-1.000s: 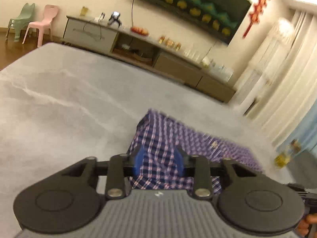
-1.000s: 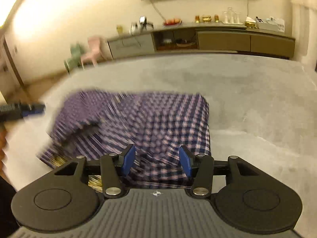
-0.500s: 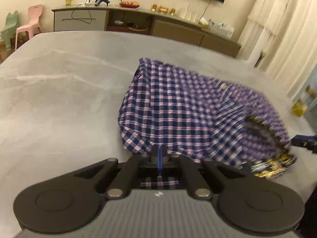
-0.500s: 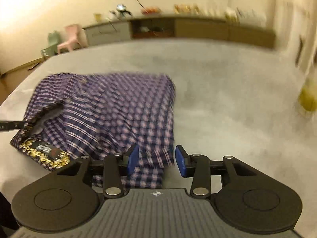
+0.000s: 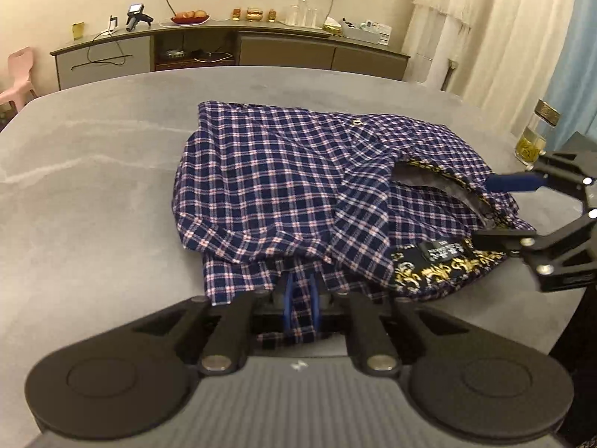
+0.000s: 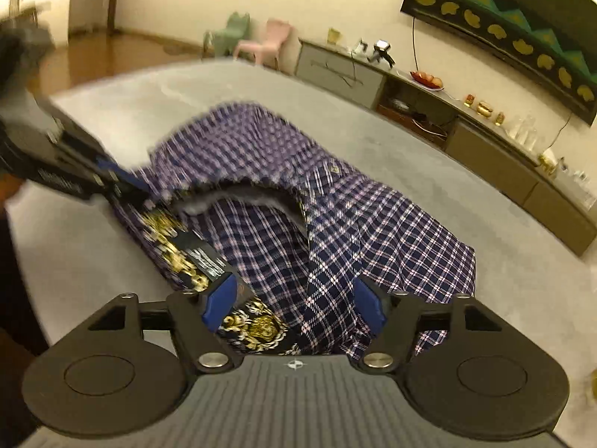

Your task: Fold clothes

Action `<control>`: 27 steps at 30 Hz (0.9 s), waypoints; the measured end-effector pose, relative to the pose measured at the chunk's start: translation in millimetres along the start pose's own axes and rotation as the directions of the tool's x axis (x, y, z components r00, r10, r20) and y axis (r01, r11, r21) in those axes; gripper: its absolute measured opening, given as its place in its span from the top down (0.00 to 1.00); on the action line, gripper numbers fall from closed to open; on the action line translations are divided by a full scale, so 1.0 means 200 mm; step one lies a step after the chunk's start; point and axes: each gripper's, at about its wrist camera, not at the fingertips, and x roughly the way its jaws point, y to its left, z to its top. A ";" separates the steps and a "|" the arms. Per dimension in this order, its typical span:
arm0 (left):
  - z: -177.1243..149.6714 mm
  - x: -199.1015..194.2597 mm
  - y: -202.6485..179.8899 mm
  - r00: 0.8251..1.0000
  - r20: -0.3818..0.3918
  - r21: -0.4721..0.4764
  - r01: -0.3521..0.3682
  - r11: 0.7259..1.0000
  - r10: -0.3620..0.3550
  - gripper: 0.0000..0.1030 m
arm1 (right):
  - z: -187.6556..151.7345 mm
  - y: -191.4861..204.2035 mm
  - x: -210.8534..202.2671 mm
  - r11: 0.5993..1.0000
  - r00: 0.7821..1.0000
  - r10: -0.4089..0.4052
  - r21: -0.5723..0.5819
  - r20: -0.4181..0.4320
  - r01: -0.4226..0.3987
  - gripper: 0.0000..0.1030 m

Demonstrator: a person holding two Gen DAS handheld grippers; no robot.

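Where the left wrist view looked across the grey counter [image 5: 93, 171], the plaid shirt [image 5: 283, 186] lay bunched in its middle, collar side nearest the camera. The left tongs [image 5: 300, 298] were clenched on a fold of the shirt's near hem, the blue pads nearly meeting with cloth between them. This view alone showed the right tongs [image 5: 500, 211] from outside, at the right edge, their fingers spread around the gold-patterned collar band [image 5: 440, 265]. A glass jar [image 5: 531, 142] stood on the counter behind them, and a sideboard [image 5: 231, 50] ran along the far wall.

In the right wrist view, the right tongs [image 6: 294, 302] stood released, the collar band [image 6: 179, 254] and plaid cloth lying between the wide-apart pads. Only here did the open neck of the shirt [image 6: 373, 224] show from the collar end, with the left tongs [image 6: 112, 179] blurred at the far left, and two small chairs [image 6: 253, 39] by the wall.

Half a second earlier the right tongs had been narrower and beside the shirt's edge; the left had already been clenched.
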 end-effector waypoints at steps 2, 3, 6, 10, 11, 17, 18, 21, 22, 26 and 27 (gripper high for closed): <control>0.01 0.01 -0.01 1.000 -0.003 0.015 -0.026 1.000 0.026 0.89 | -0.02 -0.01 0.04 0.998 0.997 -0.061 -0.017 -0.040 0.060 0.86; 0.01 0.01 -0.01 1.000 -0.003 0.012 -0.031 0.999 0.031 0.89 | -0.03 -0.04 0.03 0.997 0.996 -0.080 -0.022 -0.045 0.079 0.91; 0.01 0.02 0.02 0.999 -0.005 -0.015 -0.044 0.999 0.044 0.89 | -0.07 -0.14 -0.05 0.994 0.993 -0.105 0.011 -0.044 0.106 0.97; 0.03 0.02 0.02 0.998 -0.007 -0.027 -0.059 0.998 0.059 0.89 | -0.11 -0.12 -0.04 1.000 0.999 -0.001 0.024 -0.040 0.002 0.96; 0.04 0.00 0.03 0.998 0.004 -0.037 -0.068 0.997 0.068 0.89 | -0.12 -0.10 -0.03 0.999 0.999 0.033 0.016 -0.036 -0.032 0.95; 0.13 -0.31 0.16 0.967 0.229 -0.158 -0.076 0.985 0.111 0.90 | -0.08 -0.16 0.00 0.998 0.996 0.059 0.016 -0.070 -0.058 0.75; 0.17 -0.35 0.16 0.958 0.268 -0.162 -0.061 0.985 0.104 0.90 | -0.07 -0.20 0.01 0.997 0.996 0.062 0.042 -0.070 -0.059 0.70; 0.35 -0.30 0.02 0.955 0.293 -0.054 -0.037 0.998 0.052 0.90 | -0.02 -0.31 0.06 0.991 0.995 0.072 0.120 -0.072 -0.063 0.67; 0.40 -0.22 -0.05 0.961 0.274 -0.003 -0.026 1.000 0.026 0.86 | -0.01 -0.35 0.07 0.987 0.995 0.075 0.146 -0.072 -0.064 0.67; 0.41 0.17 -0.13 0.992 0.077 0.099 -0.110 0.989 0.103 0.92 | 0.05 -0.49 0.14 0.969 0.993 0.086 0.238 -0.082 -0.064 0.67; 0.37 0.23 -0.11 0.991 0.045 0.101 -0.134 0.986 0.130 0.95 | 0.00 -0.47 0.18 0.981 0.987 0.075 0.188 -0.141 -0.047 0.68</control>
